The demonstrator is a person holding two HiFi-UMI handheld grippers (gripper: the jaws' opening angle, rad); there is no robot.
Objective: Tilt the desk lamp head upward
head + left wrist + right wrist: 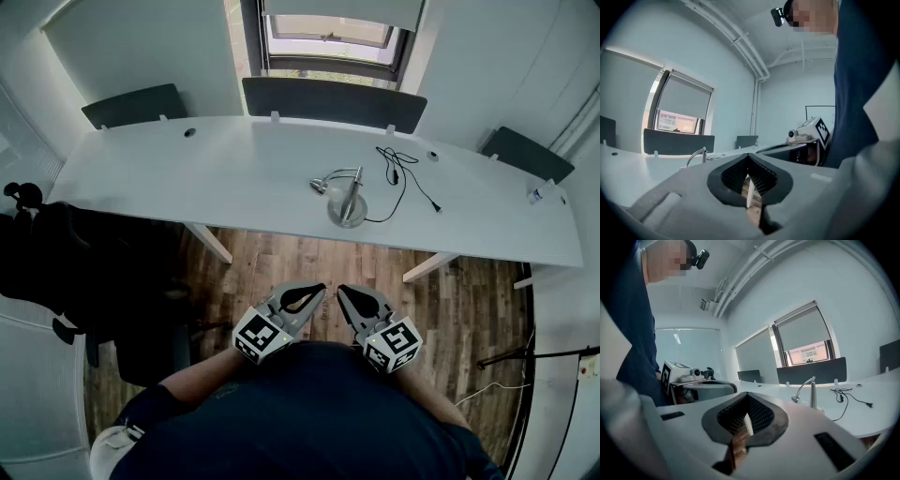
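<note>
While both grippers are held close in front of the person's torso, the head view shows the left gripper [319, 290] and the right gripper [343, 291] side by side above the wooden floor [309, 255], their tips pointing toward the white desk [187, 173] and well apart from it. The desk lamp [345, 195] stands on the desk near its front edge, roughly ahead of the grippers. Its round base [347, 212] is toward the person, and its lamp head [320, 186] reaches out to the left. A black cable [403, 183] lies loose on the desk, running from the base to the right of the lamp. Dark chairs [333, 101] line the far side under a window [328, 36].

In the left gripper view, the jaws are closed, tips meeting, with nothing between them. The lamp [696, 157] appears small beyond them on the desk, and the other gripper is at the right.

In the right gripper view, the jaws are likewise closed together and empty. The lamp [809, 393] and cable [849, 397] lie ahead, to the right of the jaws.
</note>
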